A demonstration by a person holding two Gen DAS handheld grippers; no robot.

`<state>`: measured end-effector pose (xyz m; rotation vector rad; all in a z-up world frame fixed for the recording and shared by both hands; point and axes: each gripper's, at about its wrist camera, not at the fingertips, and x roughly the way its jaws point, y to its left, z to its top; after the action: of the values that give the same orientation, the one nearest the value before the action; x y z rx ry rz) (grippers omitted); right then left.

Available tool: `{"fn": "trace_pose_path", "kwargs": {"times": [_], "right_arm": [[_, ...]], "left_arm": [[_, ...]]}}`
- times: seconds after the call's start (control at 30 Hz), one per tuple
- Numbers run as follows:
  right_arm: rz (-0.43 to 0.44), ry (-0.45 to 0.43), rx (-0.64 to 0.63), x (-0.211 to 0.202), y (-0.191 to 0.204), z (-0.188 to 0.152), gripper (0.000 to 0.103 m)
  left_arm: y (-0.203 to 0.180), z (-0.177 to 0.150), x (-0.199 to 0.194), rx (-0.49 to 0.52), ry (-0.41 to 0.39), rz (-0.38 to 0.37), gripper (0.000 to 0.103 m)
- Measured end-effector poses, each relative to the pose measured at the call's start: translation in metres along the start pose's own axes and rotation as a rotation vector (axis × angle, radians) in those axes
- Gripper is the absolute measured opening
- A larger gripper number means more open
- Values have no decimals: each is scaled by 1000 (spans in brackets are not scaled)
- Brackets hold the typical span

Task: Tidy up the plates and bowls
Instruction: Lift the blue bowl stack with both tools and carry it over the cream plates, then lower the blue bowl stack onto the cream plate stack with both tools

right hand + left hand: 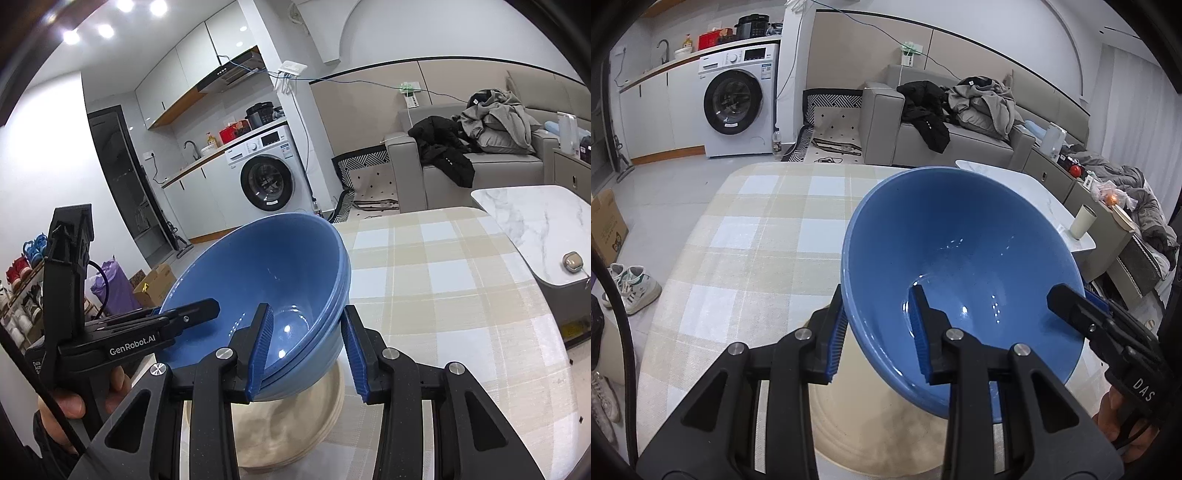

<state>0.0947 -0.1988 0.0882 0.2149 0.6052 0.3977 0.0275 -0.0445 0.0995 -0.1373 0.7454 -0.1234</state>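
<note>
Two grippers straddling blue bowls (266, 280) rim above cream plates (295, 424); left gripper (877, 334) pinching wall; right gripper (308, 354) looser, contact unclear; tilted stack could slip, chip plates.

Blue bowl (960, 258), cream plate (879, 435) — beige-white plaid tablecloth (757, 236)

Support: table (768, 236) (443, 280) covered by a checked cloth of beige, cream and pale blue squares
On the cloth: stack of cream plates (871, 435) (295, 424) at the near edge
Beside it: white marble side table (1041, 199) (532, 214), just past the cloth's edge
On the marble: cream cup (1082, 221), upright; small beige object (571, 261)
</note>
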Motion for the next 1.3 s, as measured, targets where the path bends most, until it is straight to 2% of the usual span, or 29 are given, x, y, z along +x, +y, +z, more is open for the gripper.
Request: {"fn": "trace_pose_path", "kwargs": {"times": [0.6,1.3], "right_arm": [[42,54,-25,28,19,-15,39],[36,104,-21,46,21,-26,39]], "left_arm": [[40,-19,9,-42,31,49,29],[57,-28,42,-60,88,65,29]]}}
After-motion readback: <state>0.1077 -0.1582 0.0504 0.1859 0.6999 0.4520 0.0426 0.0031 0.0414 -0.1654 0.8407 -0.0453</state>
